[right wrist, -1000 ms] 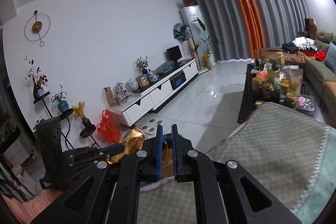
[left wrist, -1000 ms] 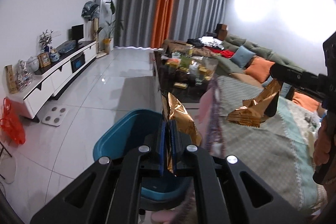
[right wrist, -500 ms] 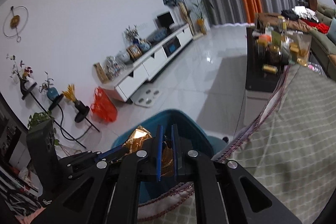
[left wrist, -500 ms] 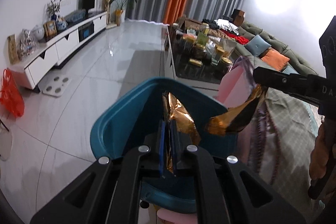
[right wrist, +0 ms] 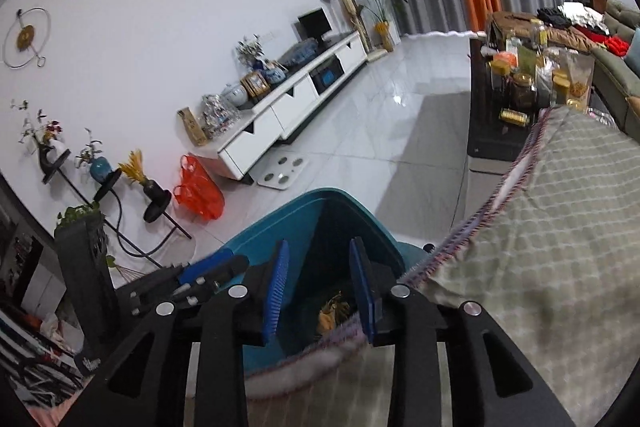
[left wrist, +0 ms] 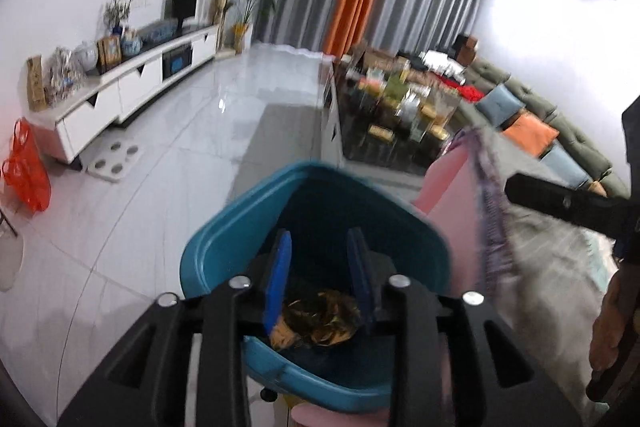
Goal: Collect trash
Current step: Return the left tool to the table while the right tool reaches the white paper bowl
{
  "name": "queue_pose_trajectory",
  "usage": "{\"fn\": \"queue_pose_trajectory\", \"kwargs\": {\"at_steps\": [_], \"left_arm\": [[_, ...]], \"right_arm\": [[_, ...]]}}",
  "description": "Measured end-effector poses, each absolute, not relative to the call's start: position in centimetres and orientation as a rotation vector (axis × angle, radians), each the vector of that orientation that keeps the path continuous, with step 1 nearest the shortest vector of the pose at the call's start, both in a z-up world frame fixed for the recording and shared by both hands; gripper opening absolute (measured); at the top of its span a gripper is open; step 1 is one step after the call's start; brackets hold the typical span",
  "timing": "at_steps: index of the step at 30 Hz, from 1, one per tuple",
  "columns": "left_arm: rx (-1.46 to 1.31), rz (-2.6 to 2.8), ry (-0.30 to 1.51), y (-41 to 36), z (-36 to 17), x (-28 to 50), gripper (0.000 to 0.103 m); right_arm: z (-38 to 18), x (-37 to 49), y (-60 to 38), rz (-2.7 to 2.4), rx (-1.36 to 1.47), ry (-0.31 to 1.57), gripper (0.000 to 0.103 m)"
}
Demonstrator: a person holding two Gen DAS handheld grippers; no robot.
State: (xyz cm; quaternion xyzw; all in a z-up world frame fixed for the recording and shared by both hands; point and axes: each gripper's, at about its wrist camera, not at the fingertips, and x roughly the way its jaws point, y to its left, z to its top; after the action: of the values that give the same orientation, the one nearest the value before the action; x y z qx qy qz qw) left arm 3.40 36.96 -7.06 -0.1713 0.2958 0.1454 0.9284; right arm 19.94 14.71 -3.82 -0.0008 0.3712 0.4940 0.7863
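Observation:
A teal trash bin (left wrist: 224, 231) stands on the floor right below both grippers. My left gripper (left wrist: 319, 239) hangs over its mouth, and its jaws are opening. A crumpled gold wrapper (left wrist: 316, 319) lies loose below the blue pads, inside the bin, and the pads do not touch it. My right gripper (right wrist: 320, 247) is over the same bin (right wrist: 280, 215), and its jaws are opening too. A gold wrapper (right wrist: 334, 311) shows deep in the bin beneath them, free of the pads. The left gripper's blue pad (right wrist: 206, 263) is at the bin's left rim.
A checked cloth (right wrist: 560, 207) with a fringed edge hangs right beside the bin, next to something pink (left wrist: 444, 183). Behind are a dark coffee table (left wrist: 392, 115) crowded with jars, a white TV cabinet (left wrist: 120, 95), a red bag (left wrist: 26, 171) and a white scale (left wrist: 114, 157).
Both grippers sank over the bin. Each was shut on a gold wrapper; both jaws have now spread and the wrappers have dropped into the bin.

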Motion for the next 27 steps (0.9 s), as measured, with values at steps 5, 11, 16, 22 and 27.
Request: {"fn": "queue_pose_trajectory", "kwargs": {"at_steps": [5, 11, 16, 22, 27], "left_arm": [[-0.281, 0.2, 0.484, 32.3, -2.8, 1.3, 0.057], [-0.205, -0.022, 0.43, 24.2, -0.4, 0.3, 0.066], [-0.145, -0.223, 0.472, 16.5, -1.1, 1.0, 0.066], [-0.142, -0.401, 0.549, 9.6, -3.0, 2.5, 0.066], [-0.127, -0.495, 0.607, 5.3, -4.2, 4.3, 0.066]], "right_arm": [[-0.8, 17.3, 9.3, 1.085, -0.006, 0.679, 0.046], [1.4, 14.3, 0.9, 1.009, 0.009, 0.564, 0.056], [1.6, 12.3, -6.7, 0.85, 0.031, 0.53, 0.056], [1.1, 10.7, -14.0, 0.656, 0.036, 0.525, 0.056], [0.8, 10.1, -19.6, 0.519, 0.07, 0.512, 0.056]]}}
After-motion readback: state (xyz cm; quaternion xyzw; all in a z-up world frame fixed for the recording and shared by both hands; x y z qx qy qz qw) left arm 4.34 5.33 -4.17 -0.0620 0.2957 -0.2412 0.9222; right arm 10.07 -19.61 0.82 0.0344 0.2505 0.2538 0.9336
